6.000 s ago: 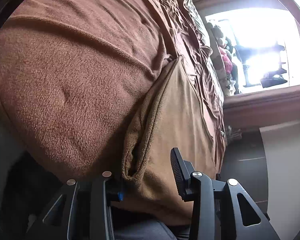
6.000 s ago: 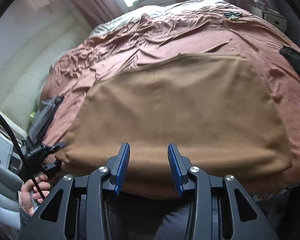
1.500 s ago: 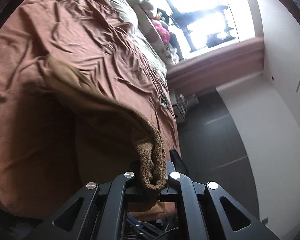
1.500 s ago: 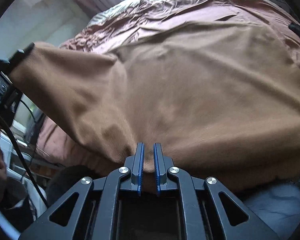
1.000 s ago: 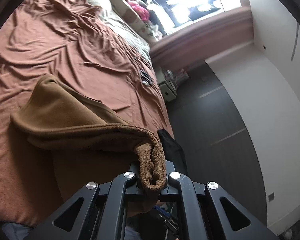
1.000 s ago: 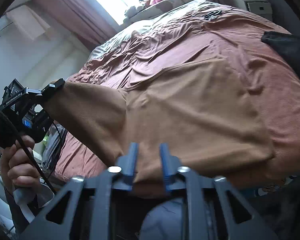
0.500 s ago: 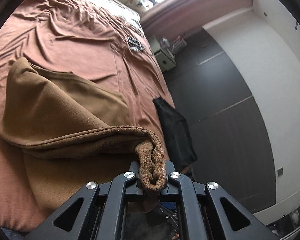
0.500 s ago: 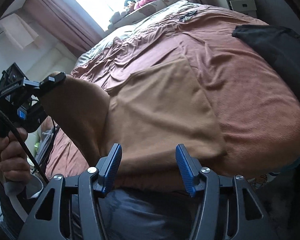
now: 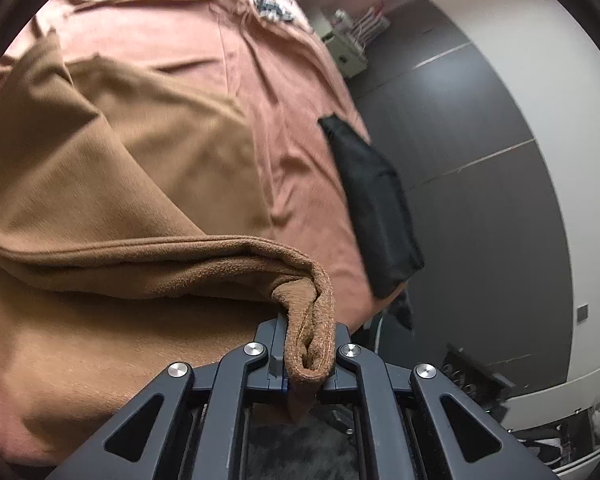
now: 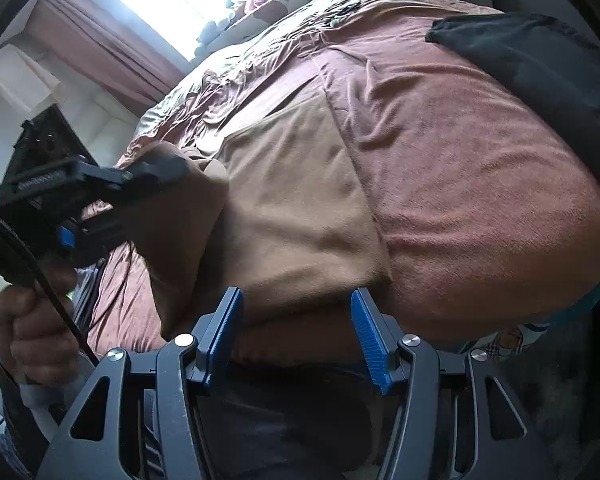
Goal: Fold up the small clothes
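Tan fleece garment (image 9: 112, 168), soft and limp, lies on the bed (image 9: 284, 92) near its front edge. Left gripper (image 9: 306, 354) fingers are clenched on a bunched corner and hold that side up over the flat part. In the right view the lifted flap (image 10: 180, 208) hangs from the left gripper (image 10: 140, 176), which the person's hand (image 10: 36, 328) carries. Right gripper (image 10: 296, 332) fingers have just spread and stand released, nothing between them, the garment's near hem just ahead. Looks light, drapes freely, no stiffness, so it should sag wherever unsupported. Nap looks grippy, low slip risk. Best hold: hem or corner, through both layers. Black cloth (image 9: 372, 204) lies apart at the bed's edge.
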### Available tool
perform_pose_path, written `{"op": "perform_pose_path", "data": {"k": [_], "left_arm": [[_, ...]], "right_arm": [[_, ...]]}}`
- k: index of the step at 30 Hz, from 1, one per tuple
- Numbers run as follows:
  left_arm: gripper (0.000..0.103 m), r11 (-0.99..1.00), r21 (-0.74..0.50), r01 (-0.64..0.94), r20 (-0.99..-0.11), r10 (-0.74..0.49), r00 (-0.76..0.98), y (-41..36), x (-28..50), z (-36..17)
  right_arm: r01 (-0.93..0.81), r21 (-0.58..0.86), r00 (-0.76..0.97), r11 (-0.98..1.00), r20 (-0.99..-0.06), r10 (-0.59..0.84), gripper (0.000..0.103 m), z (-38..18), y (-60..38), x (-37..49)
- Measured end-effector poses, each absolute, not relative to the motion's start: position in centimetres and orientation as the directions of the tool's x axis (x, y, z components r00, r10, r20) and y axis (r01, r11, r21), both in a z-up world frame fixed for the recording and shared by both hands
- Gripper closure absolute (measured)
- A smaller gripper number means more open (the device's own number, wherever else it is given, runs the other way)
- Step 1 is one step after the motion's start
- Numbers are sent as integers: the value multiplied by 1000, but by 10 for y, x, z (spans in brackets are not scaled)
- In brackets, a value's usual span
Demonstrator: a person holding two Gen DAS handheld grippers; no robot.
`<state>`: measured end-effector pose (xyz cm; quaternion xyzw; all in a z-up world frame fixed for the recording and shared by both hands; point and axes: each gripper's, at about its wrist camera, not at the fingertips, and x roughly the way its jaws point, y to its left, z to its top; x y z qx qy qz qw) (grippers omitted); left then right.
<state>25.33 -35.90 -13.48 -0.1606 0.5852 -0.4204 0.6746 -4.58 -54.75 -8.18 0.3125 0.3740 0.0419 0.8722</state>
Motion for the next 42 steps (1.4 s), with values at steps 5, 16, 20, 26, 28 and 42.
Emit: {"op": "perform_pose_path", "data": {"k": [5,16,20,26,28,42], "left_arm": [[63,585,-731,353,-651,-753,-101,-359,251,-149],[22,686,-671,279,-700,-711,64,-273,273,-133],[21,727,-645,237,-729,-678,95,-248,287,-135],[21,742,-652,153,-736,-669,106,-227,303,-156],[21,742,-659,126,-736,-670,101,-225,306,-166],[42,752,-659,-19,-749,-653,112,-241,333,-209]], "right_arm": [[141,588,709,797,-621,333,49,-83,-547,-44],[81,572,697,816,-618,364,48,-82,-533,-21],[109,573,704,812,-621,343,48,-84,-540,-11],[136,575,706,807,-627,328,53,-88,-543,0],[130,567,697,813,-636,332,57,-89,-540,4],[107,487,674,867,-677,297,85,-90,-536,27]]}}
